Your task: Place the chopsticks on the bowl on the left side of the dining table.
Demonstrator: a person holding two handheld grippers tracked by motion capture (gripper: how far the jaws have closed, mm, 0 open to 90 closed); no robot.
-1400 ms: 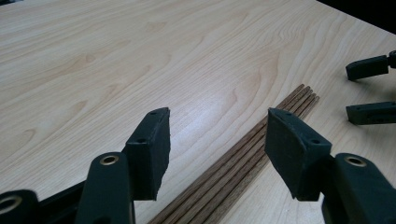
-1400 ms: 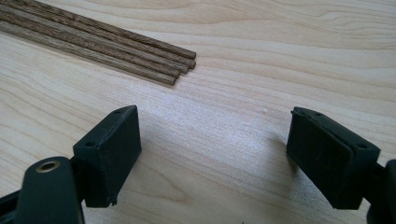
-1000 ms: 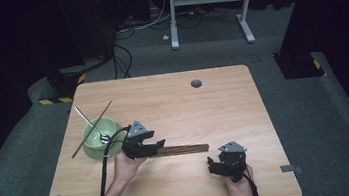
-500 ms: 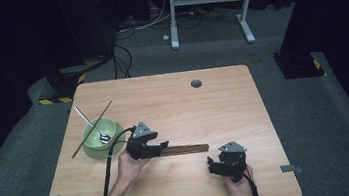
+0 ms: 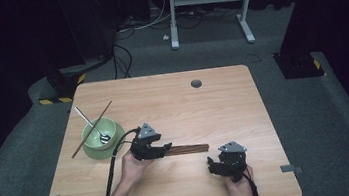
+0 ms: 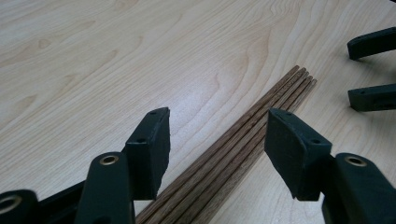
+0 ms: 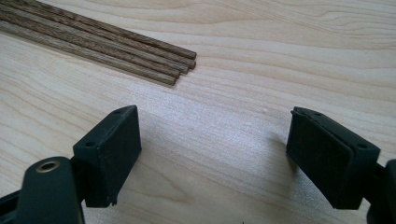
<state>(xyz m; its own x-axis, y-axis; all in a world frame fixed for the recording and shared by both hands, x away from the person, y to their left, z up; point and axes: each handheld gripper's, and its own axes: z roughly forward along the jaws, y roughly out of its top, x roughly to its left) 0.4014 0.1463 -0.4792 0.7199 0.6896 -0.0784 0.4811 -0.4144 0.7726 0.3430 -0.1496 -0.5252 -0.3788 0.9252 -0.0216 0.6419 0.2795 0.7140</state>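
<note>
chopsticks (image 6: 233, 154) lie bundled on table (image 5: 244, 104), between spread jaws of left gripper (image 6: 217, 149), pads not touching. right gripper (image 7: 212, 154) released, nothing inside, sticks' tips just beyond. high view adds green bowl (image 5: 93, 147) at left.

Table (image 5: 173, 103) brightly lit from above; surroundings dark; soft shadows; gripper views sharp, mild sheen.

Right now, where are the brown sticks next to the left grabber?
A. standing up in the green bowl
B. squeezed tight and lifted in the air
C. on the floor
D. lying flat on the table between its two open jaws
D: in the left gripper view the sticks lie flat on the table, with the left gripper jaws standing apart on either side, neither pad pressing them.
</note>
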